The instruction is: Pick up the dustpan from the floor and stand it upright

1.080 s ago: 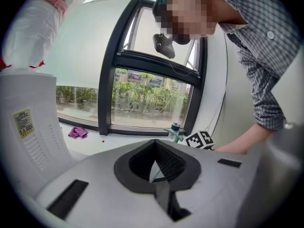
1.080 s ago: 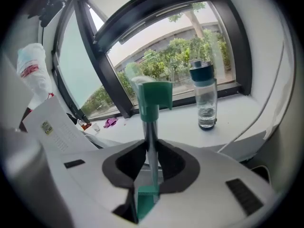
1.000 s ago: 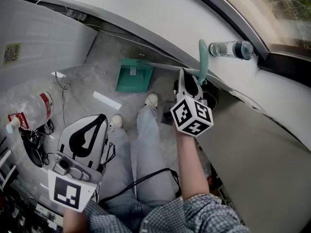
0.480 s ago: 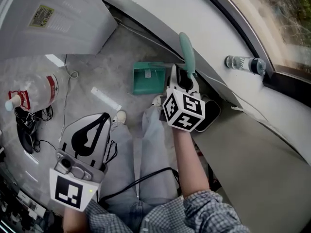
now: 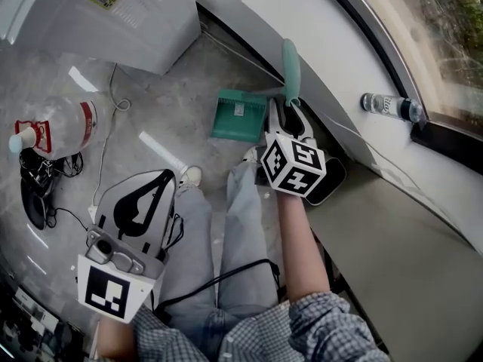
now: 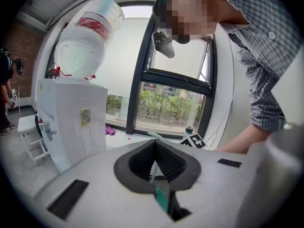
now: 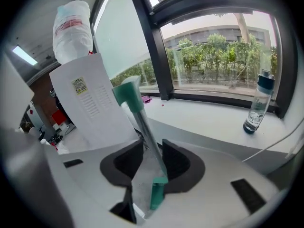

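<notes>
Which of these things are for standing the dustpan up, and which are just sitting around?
For the job: dustpan; its handle; right tool, jaws just opening, handle between them.
Just around: big water jug; small bottle on the window sill; white water dispenser; left tool, shut and empty.

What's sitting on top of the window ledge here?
A clear water bottle with a dark cap stands on the white window ledge, and a small purple thing lies farther along. The ledge's left end is hidden behind the water dispenser.
</notes>
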